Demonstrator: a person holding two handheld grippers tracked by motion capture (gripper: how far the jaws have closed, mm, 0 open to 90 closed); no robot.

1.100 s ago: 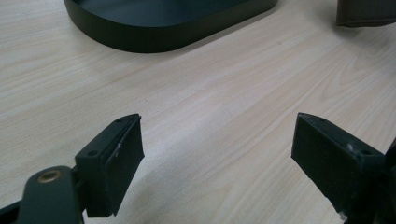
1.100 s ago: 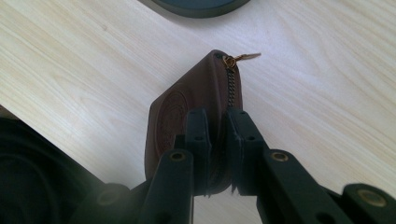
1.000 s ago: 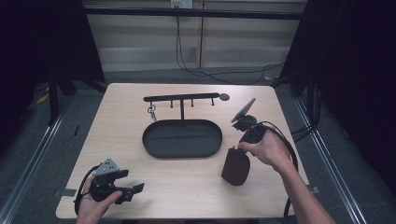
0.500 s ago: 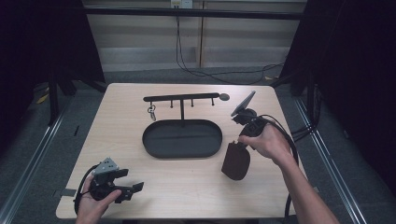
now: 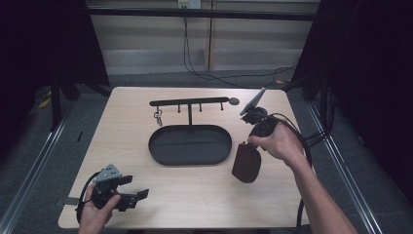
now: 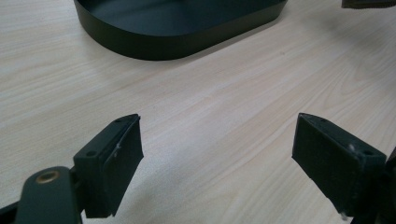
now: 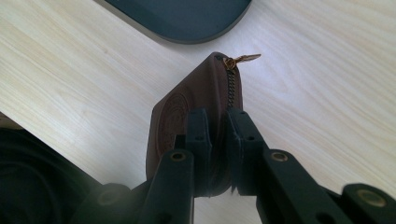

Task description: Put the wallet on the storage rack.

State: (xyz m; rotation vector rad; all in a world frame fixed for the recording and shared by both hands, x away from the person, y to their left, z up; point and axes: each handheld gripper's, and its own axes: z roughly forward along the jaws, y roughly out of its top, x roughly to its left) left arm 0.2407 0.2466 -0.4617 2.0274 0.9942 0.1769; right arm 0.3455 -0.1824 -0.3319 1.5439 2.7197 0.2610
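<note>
Rounded brown leather zip pouch pinched in right hand-held gripper; left hand-held gripper agape.

Tray mid frame, rack just behind it. Pouch right of tray, off table. Left gripper bottom left.

Black two-jaw tongs, brass rivets; grey three-cornered plate, black cables; bare forearms.
</note>
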